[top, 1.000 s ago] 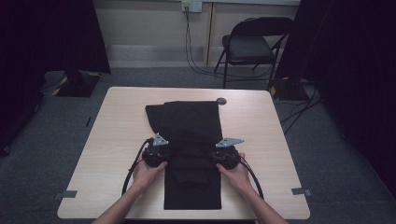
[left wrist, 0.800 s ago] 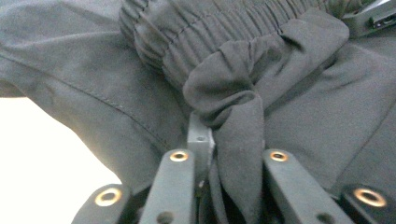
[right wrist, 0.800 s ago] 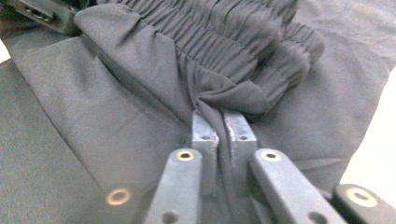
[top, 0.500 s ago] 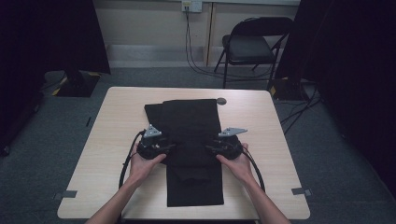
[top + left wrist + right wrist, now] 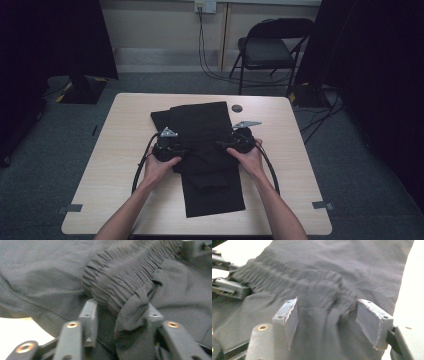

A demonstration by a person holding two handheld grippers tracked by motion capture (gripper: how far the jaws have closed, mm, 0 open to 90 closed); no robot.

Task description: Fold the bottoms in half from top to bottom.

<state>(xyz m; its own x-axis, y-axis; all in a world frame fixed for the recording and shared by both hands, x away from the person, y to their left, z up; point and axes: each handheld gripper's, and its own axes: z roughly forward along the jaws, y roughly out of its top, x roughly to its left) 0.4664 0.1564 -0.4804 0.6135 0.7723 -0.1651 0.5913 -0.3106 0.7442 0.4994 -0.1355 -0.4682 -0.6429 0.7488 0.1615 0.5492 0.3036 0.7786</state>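
Though folded, trousers [image 5: 207, 150] lengthwise toward chair [image 5: 272, 50]

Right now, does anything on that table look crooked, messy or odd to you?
Slightly. The folded black trousers lie a bit askew, upper layer offset from the lower, and the elastic waistband is bunched between the open left gripper and right gripper. A small dark disc sits beside them. Nothing looks damaged.

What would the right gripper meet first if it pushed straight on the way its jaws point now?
Most likely the gathered elastic waistband of the black trousers: it lies bunched just ahead of the right gripper, whose jaws stand open with cloth between them. Beyond it is the left gripper, though depth is hard to judge.
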